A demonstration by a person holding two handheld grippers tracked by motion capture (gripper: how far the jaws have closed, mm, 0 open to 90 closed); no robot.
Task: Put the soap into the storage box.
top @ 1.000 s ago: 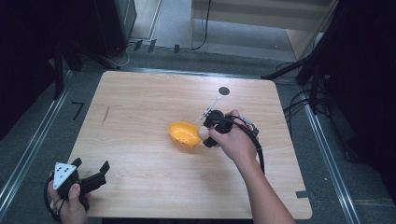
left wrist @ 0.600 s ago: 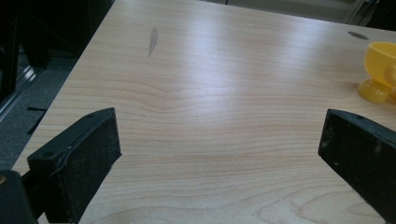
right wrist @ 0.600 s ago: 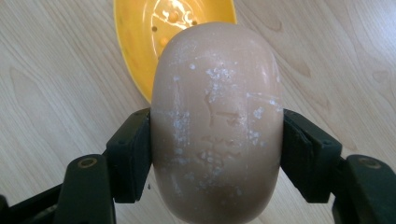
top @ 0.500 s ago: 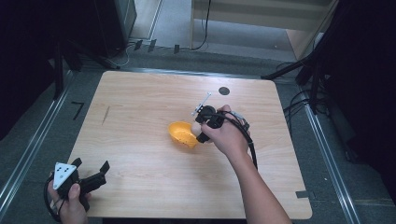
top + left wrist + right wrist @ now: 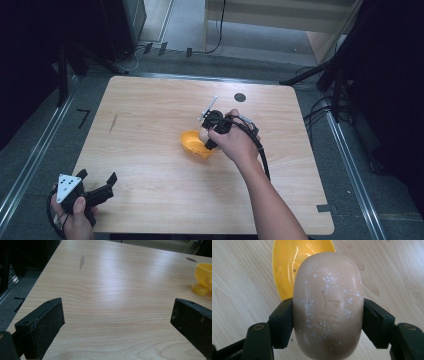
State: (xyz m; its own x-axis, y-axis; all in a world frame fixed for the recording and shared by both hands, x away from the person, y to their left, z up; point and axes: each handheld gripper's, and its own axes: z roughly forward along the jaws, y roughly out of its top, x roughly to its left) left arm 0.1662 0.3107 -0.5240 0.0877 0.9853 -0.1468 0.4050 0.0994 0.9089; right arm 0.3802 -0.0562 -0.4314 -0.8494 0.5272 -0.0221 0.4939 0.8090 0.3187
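I look from the near edge of the tabletop [image 5: 150,125] first. My left claw [image 5: 95,192] sits at the near left corner, held in my left hand [image 5: 75,215]. Its jaws are spread wide apart and nothing is between them. In the left gripper view I see only bare wood between the two black jaws, and they touch nothing. Far off at the right of that view stands the yellow cup [image 5: 203,277] on its little foot.

Farther in, near the middle of the tabletop, my right hand [image 5: 240,142] holds the right claw [image 5: 206,135]. It points down and toward the left. This claw is squeezed tight on a tan egg [image 5: 328,302]. In the right gripper view the egg sits between the two black pads, one pad pressing on each side. The egg is smooth and round, with small white specks on it. It sticks out past the pads at both ends.

The yellow cup [image 5: 195,144] is just beyond the egg in that view, with its open bowl [image 5: 294,262] showing behind the top of the egg. From the high view the egg [image 5: 202,135] is at the cup's rim. I cannot tell if the egg touches the cup.

Farther back on the tabletop there is a small dark round spot [image 5: 240,97].
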